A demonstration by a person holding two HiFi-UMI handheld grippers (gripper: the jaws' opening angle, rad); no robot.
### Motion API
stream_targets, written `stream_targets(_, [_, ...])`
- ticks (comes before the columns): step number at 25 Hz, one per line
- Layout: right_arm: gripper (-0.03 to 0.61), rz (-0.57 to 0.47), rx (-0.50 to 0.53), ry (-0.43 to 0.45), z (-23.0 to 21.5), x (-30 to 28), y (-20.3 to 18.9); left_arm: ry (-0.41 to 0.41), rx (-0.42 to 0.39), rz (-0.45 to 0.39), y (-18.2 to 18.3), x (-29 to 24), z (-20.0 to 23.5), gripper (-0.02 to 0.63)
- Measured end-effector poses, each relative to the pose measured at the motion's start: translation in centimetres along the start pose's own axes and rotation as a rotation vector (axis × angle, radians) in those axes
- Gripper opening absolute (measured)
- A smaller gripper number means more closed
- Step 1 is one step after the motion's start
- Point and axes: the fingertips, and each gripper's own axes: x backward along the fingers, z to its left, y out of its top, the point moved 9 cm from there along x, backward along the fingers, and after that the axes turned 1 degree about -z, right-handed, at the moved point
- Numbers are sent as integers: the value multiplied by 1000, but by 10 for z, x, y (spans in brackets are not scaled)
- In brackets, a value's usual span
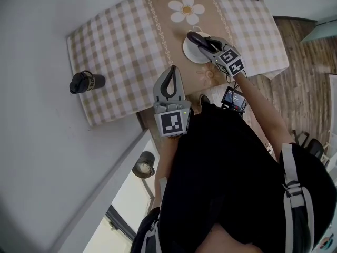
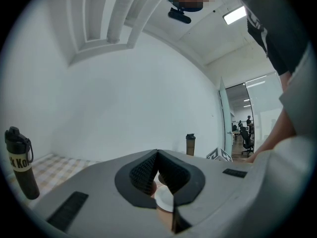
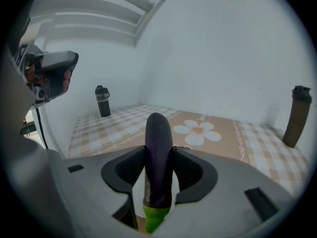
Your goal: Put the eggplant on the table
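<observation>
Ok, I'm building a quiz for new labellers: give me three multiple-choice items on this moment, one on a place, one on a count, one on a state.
1. Where is the eggplant?
A on the cloth
B in the left hand-held gripper
C in the right hand-held gripper

2. How many bottles stand on the table?
A one
B two
C four

3. The left hand-held gripper's jaws are:
A shut, empty
B wide open
C shut on a bottle

Answers:
1. C, the right gripper view shows the jaws clamped on it.
2. B, one stands at each end of the table.
3. A, the pads meet with nothing between them.
</observation>
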Motion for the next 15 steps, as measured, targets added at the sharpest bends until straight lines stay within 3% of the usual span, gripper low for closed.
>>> stream_targets(15, [186, 114, -24, 1, -6, -19, -22, 27, -5, 15, -6, 0, 4, 8])
